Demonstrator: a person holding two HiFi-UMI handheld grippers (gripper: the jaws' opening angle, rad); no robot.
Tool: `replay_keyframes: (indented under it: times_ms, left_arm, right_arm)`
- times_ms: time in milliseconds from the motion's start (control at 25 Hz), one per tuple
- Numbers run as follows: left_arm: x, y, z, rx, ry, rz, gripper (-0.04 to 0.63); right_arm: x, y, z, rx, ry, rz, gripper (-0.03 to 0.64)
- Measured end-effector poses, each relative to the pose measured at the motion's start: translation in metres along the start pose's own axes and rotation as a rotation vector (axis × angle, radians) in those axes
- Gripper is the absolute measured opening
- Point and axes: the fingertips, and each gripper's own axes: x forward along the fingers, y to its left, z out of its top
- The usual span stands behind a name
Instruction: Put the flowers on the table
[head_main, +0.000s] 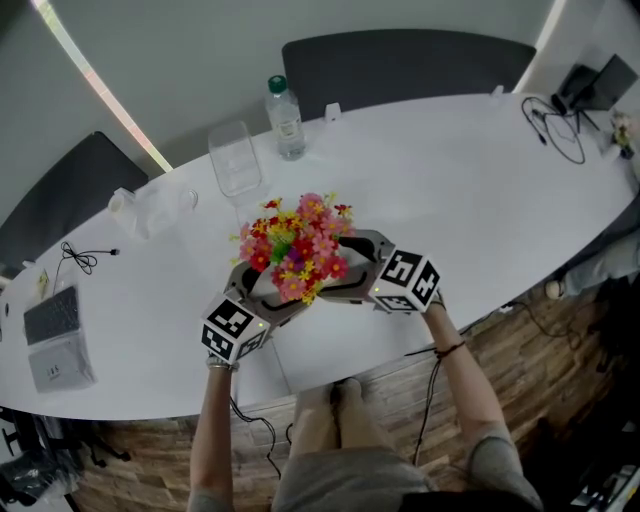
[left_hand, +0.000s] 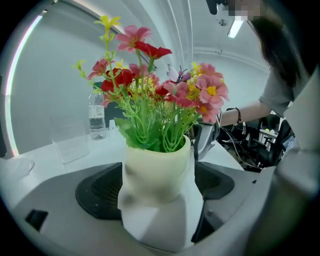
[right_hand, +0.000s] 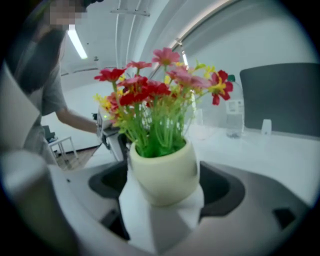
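Observation:
A cream pot (left_hand: 157, 170) of red, pink and yellow artificial flowers (head_main: 297, 246) is over the white table (head_main: 450, 200), near its front edge. My left gripper (head_main: 262, 287) comes at it from the near left and my right gripper (head_main: 352, 270) from the right. In the left gripper view the pot fills the gap between the jaws of the left gripper (left_hand: 157, 187). The right gripper view shows the same pot (right_hand: 165, 172) wedged between the jaws of the right gripper (right_hand: 162, 195). Whether the pot's base touches the table is hidden.
A water bottle (head_main: 286, 118) and a clear plastic stand (head_main: 235, 160) are behind the flowers. Crumpled clear wrap (head_main: 150, 208) lies to the left, and a keyboard (head_main: 52, 315) sits at the far left. Cables (head_main: 560, 128) lie at the far right, and dark chairs (head_main: 400, 60) stand behind the table.

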Motion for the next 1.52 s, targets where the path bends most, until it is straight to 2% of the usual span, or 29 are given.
replay_keyframes:
  times_ms: [240,400,480,640,760,1240,1520]
  left_arm:
    - [-0.011,-0.002,0.000,-0.060,-0.034,0.055,0.459]
    - [-0.020,-0.005,-0.003,-0.104,-0.047,0.086,0.434]
    - [-0.024,-0.009,-0.002,-0.111,-0.056,0.098,0.402]
    - [-0.031,-0.022,0.003,-0.136,-0.088,0.101,0.354]
    - [-0.034,-0.034,0.007,-0.138,-0.095,0.080,0.310]
    - [-0.041,-0.066,0.025,-0.147,-0.133,0.029,0.232]
    - [-0.047,-0.085,0.036,-0.133,-0.166,0.008,0.152]
  right_arm:
    - [-0.018,-0.002,0.002,0.038,-0.040,-0.067,0.456]
    - [-0.022,0.008,0.004,0.050,-0.053,-0.066,0.453]
    - [-0.024,0.012,0.005,0.053,-0.055,-0.071,0.443]
    - [-0.031,0.023,0.008,0.065,-0.075,-0.087,0.341]
    - [-0.035,0.028,0.009,0.077,-0.082,-0.102,0.325]
    - [-0.045,0.055,0.023,0.104,-0.141,-0.125,0.201]
    - [-0.052,0.071,0.033,0.109,-0.186,-0.133,0.126]
